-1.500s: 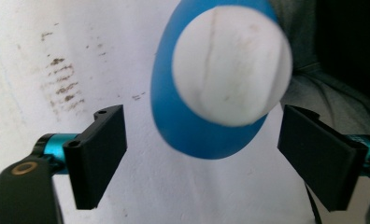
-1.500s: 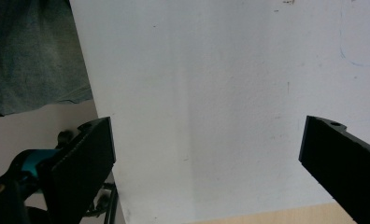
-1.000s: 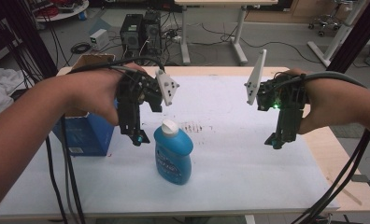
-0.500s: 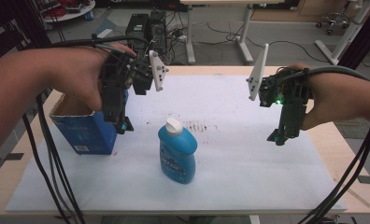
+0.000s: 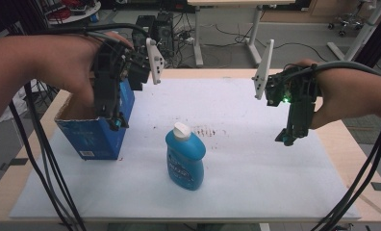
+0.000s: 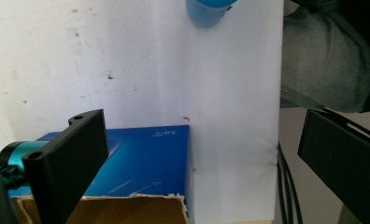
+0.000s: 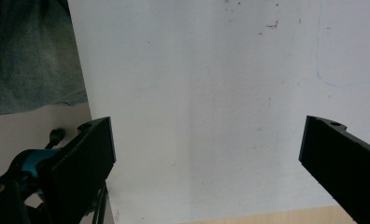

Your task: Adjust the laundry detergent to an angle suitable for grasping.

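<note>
High view, one desk (image 5: 352,159) under a white sheet (image 5: 256,173). Item one: blue bottle (image 5: 184,158), white cap, upright, near the middle of the sheet, toward the near edge. Item two: blue box (image 5: 96,136), top torn open, near the left edge of the sheet. Item three: left gripper (image 5: 115,124), held above the box's open top, tips over its right wall; the bottle stands to its right and nearer the person, apart from it. Its jaws have just been opening and stand wide with nothing between them. Item four: right gripper (image 5: 287,139), over the right part of the sheet, tips pointing down, well apart from the bottle; jaws wide apart, empty.

Left gripper view: box (image 6: 141,163) below and between the jaws, its torn cardboard rim at the bottom edge; bottle (image 6: 206,11) at the top edge, beyond the box across bare sheet. Right gripper view: bare sheet (image 7: 211,102) between the jaws, desk wood at the bottom edge.

Nothing stands between the left gripper and the bottle.

Change against the earlier frames: the left gripper was just beside the bottle's cap a second ago; it has since moved left and up to the box. The bottle and the right gripper kept their places.
</note>
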Available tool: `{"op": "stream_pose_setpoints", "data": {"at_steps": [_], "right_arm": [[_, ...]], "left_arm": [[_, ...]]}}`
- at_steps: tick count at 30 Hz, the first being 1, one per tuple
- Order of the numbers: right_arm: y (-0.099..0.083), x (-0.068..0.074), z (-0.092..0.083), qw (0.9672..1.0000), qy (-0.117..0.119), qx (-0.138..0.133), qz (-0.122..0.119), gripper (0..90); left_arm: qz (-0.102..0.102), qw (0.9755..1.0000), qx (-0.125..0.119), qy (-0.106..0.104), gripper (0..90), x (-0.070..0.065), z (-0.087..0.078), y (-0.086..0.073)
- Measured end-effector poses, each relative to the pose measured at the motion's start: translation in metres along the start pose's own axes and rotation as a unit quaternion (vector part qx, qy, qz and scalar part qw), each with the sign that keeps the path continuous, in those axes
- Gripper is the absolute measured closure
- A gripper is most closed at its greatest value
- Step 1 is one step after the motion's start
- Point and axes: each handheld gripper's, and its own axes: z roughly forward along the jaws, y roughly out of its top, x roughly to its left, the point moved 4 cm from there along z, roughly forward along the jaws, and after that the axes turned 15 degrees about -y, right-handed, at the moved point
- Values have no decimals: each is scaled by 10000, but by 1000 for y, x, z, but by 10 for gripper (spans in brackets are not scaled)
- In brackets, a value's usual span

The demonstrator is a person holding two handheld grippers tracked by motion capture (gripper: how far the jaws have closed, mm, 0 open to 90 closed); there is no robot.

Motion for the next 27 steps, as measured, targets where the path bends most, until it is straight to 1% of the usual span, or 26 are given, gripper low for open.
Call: {"op": "stream_pose_setpoints", "data": {"at_steps": [3, 4, 5, 7, 9, 12, 14, 19, 24, 27], "right_arm": [[1, -4, 2, 10000, 19, 25, -17, 27], [2, -5, 3, 10000, 40, 45, -20, 27], [2, -7, 4, 10000, 55, 60, -15, 27], [3, -10, 6, 9999, 70, 74, -42, 27], [5, -13, 8, 9999, 103, 106, -75, 27], [8, -18, 12, 9998, 139, 99, -50, 27], [13, -22, 16, 9998, 187, 65, -67, 27], [30, -32, 25, 9995, 247, 70, -156, 27], [43, -41, 30, 9993, 290, 24, -245, 27], [47, -44, 32, 9992, 293, 22, -275, 27]], "left_arm": [[-117, 9999, -34, -31, 18, 4, 2, -1], [-107, 9999, -14, -29, 18, 6, 2, -2], [-129, 9999, -32, -8, 18, 9, 3, -3], [-199, 9998, -71, -47, 18, 14, 6, -4], [-265, 9996, -57, -69, 18, 20, 9, -6], [-373, 9993, -62, -74, 18, 30, 13, -8], [-400, 9992, -52, -37, 18, 37, 15, -8], [-508, 9986, -123, -110, 18, 53, 21, -7], [-566, 9982, -139, -174, 18, 64, 28, -7], [-588, 9979, -124, -220, 18, 69, 32, -8]]}}
